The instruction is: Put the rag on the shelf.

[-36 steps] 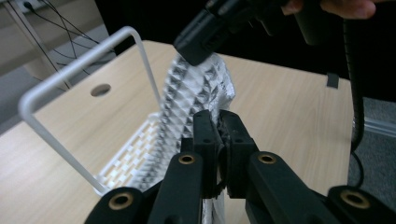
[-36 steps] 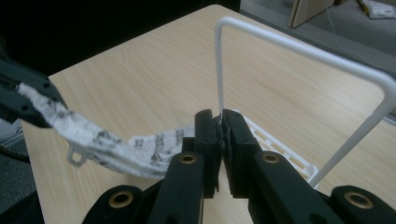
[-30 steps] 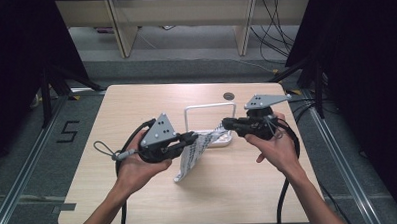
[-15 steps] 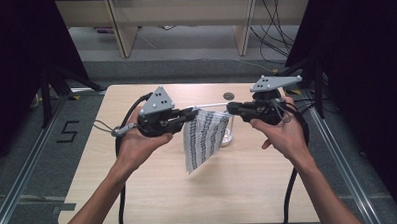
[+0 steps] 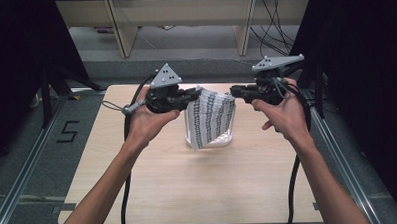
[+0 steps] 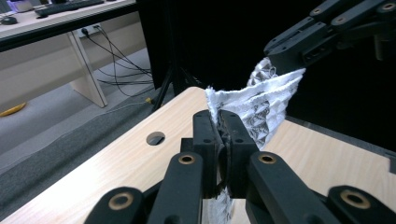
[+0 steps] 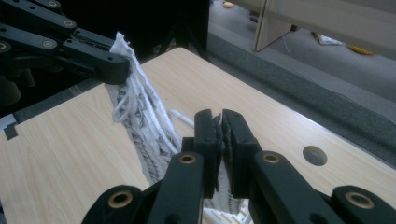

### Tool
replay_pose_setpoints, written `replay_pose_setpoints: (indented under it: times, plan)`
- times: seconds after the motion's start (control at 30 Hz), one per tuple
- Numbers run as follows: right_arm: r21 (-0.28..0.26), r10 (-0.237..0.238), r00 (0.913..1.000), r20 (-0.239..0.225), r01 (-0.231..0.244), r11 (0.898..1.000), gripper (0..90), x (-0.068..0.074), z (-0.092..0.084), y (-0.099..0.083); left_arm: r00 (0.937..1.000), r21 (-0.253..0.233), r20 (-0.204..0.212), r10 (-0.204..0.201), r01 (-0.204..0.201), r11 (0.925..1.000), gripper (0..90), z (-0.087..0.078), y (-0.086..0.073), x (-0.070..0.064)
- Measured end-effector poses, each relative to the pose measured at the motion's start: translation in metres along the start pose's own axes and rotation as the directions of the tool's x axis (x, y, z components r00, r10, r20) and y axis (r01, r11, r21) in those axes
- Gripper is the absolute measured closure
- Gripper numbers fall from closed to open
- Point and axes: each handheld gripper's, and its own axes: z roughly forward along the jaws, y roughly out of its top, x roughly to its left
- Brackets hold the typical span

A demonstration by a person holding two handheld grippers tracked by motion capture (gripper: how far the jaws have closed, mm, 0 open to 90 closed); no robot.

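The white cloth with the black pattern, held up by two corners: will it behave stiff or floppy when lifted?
Probably floppy: the white black-patterned cloth sags between the left gripper and the right gripper and hangs in folds. Likely light, since small pinches carry it. It may swing when moved.

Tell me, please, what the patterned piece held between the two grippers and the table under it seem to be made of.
The cloth looks like woven fabric, white with a dark printed pattern: it hangs limp, folds softly, and its edge is frayed. The left gripper and right gripper pinch its top corners. The table seems light wood or wood-look laminate, matte, with visible grain lines.
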Motion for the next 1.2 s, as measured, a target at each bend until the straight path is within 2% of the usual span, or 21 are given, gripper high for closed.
replay_pose_setpoints:
  times: [0.03,0.07,0.13,0.2,0.27,0.43,0.5,0.6,0.63,0.67,0.73,0.8,0.93,0.97,1.07,1.2]
  plan:
    - [0.003,-0.004,1.0000,0.003,0.004,1.000,85.6,-0.002,0.000,0.003,1.0000,-0.002,-0.004,-0.003,0.003,1.0000,85.7,0.001,0.001,0.002]
    - [0.013,0.018,0.9998,-0.002,-0.018,1.000,85.5,-0.002,0.001,0.005,0.9999,-0.002,-0.010,-0.008,0.008,1.0000,85.7,0.003,0.004,0.005]
    - [0.011,0.009,0.9999,0.007,-0.009,1.000,85.5,-0.004,0.002,0.008,0.9999,-0.005,-0.013,-0.011,0.011,0.9999,85.6,0.005,0.005,0.006]
    - [0.017,0.030,0.9995,0.015,-0.030,0.999,85.4,-0.007,0.008,0.013,0.9993,-0.001,-0.034,-0.014,0.014,0.9999,85.6,0.011,0.010,0.014]
    - [0.016,0.027,0.9994,0.019,-0.027,1.000,85.4,-0.010,0.011,0.017,0.9989,-0.009,-0.043,-0.020,0.020,0.9998,85.4,0.014,0.012,0.018]
    - [-0.003,0.036,0.9987,0.036,-0.036,0.999,85.5,-0.017,0.017,0.024,0.9973,-0.025,-0.057,-0.046,0.045,0.9987,85.3,0.018,0.019,0.027]
    - [-0.014,0.056,0.9977,0.039,-0.056,0.998,85.6,-0.021,0.019,0.032,0.9964,-0.031,-0.068,-0.050,0.048,0.9984,85.2,0.021,0.023,0.032]
    - [-0.029,0.049,0.9976,0.050,-0.047,0.998,85.6,-0.024,0.021,0.037,0.9950,-0.040,-0.079,-0.061,0.058,0.9975,85.2,0.024,0.026,0.037]
    - [-0.034,0.066,0.9965,0.052,-0.064,0.997,85.5,-0.027,0.024,0.042,0.9930,-0.051,-0.087,-0.080,0.075,0.9959,85.2,0.028,0.028,0.042]
    - [-0.037,0.057,0.9966,0.059,-0.055,0.998,85.5,-0.029,0.025,0.044,0.9930,-0.051,-0.087,-0.080,0.075,0.9959,85.2,0.028,0.028,0.042]
    - [-0.040,0.074,0.9955,0.059,-0.071,0.997,85.5,-0.031,0.029,0.047,0.9914,-0.055,-0.099,-0.085,0.080,0.9953,85.0,0.030,0.030,0.046]
    - [-0.036,0.079,0.9947,0.065,-0.077,0.996,85.5,-0.035,0.035,0.050,0.9882,-0.069,-0.111,-0.106,0.099,0.9927,84.9,0.037,0.031,0.054]
    - [-0.040,0.104,0.9929,0.059,-0.101,0.994,85.4,-0.042,0.044,0.053,0.9846,-0.059,-0.127,-0.120,0.114,0.9918,84.7,0.046,0.030,0.062]
    - [-0.046,0.107,0.9922,0.063,-0.105,0.993,85.4,-0.048,0.051,0.054,0.9830,-0.059,-0.131,-0.128,0.121,0.9909,84.7,0.049,0.030,0.065]
    - [-0.040,0.128,0.9891,0.074,-0.125,0.991,85.3,-0.053,0.059,0.055,0.9788,-0.060,-0.144,-0.145,0.138,0.9886,84.6,0.057,0.030,0.074]
    - [-0.037,0.139,0.9872,0.078,-0.136,0.990,85.3,-0.062,0.069,0.054,0.9746,-0.055,-0.158,-0.159,0.152,0.9869,84.0,0.065,0.028,0.079]
